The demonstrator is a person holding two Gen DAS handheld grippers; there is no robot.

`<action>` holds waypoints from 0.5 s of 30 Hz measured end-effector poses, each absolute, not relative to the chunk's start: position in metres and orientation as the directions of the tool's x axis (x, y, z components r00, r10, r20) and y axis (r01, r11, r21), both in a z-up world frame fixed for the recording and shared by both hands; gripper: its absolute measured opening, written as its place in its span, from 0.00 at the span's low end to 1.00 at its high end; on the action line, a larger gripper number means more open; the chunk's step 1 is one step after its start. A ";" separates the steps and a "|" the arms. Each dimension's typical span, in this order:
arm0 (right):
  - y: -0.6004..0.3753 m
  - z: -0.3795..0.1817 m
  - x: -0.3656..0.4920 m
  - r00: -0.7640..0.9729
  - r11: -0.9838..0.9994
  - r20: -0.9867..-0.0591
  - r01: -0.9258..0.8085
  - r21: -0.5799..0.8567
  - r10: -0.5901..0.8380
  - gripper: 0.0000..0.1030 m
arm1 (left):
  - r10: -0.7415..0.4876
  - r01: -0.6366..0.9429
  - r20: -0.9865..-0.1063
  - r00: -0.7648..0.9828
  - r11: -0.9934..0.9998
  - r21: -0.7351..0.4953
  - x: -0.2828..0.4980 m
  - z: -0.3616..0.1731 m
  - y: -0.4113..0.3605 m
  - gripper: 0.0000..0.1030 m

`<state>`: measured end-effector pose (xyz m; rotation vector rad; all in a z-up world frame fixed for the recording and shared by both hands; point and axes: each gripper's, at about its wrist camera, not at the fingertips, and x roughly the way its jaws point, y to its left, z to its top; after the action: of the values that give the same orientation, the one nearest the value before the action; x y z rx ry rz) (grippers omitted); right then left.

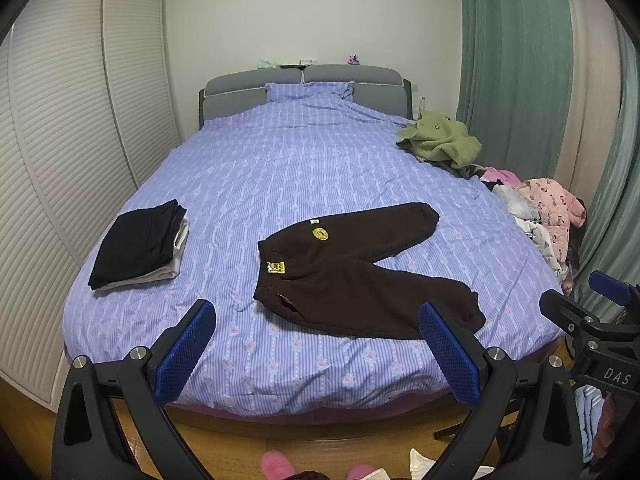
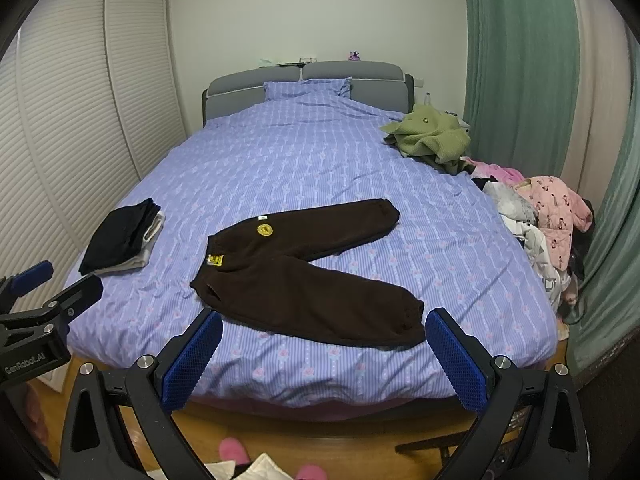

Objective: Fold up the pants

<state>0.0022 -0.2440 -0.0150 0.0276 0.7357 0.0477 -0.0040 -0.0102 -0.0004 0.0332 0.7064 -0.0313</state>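
Note:
Dark brown pants (image 1: 352,272) with yellow patches lie spread flat on the bed, legs splayed apart towards the right; they also show in the right wrist view (image 2: 304,272). My left gripper (image 1: 316,316) is open and empty, held at the foot of the bed, short of the pants. My right gripper (image 2: 324,320) is open and empty, also at the foot of the bed, just short of the near leg. The right gripper shows at the right edge of the left wrist view (image 1: 588,312), and the left gripper at the left edge of the right wrist view (image 2: 40,300).
The bed has a purple striped cover (image 1: 304,168). A stack of folded black and grey clothes (image 1: 140,244) sits at the left. A green garment (image 1: 440,140) and a heap of pink and white clothes (image 1: 540,212) lie along the right edge. Louvred wardrobe doors (image 1: 60,140) stand left, green curtains (image 1: 520,60) right.

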 end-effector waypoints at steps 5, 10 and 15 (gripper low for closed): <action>-0.244 -0.014 0.002 0.743 0.999 -0.667 -0.030 0.042 0.050 1.00 | -0.022 0.044 -0.649 0.760 0.999 0.018 -0.004 -0.002 -0.009 1.00; -0.245 -0.012 0.003 0.744 0.999 -0.666 -0.030 0.042 0.051 1.00 | -0.021 0.042 -0.650 0.760 0.999 0.018 -0.005 -0.002 -0.010 1.00; -0.245 -0.011 0.003 0.745 0.999 -0.665 -0.029 0.041 0.049 1.00 | -0.020 0.042 -0.649 0.761 0.999 0.018 -0.005 -0.001 -0.010 1.00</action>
<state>0.0028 -0.2453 -0.0115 0.0288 0.7285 0.0425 -0.0048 -0.0099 -0.0015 0.0325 0.7057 -0.0342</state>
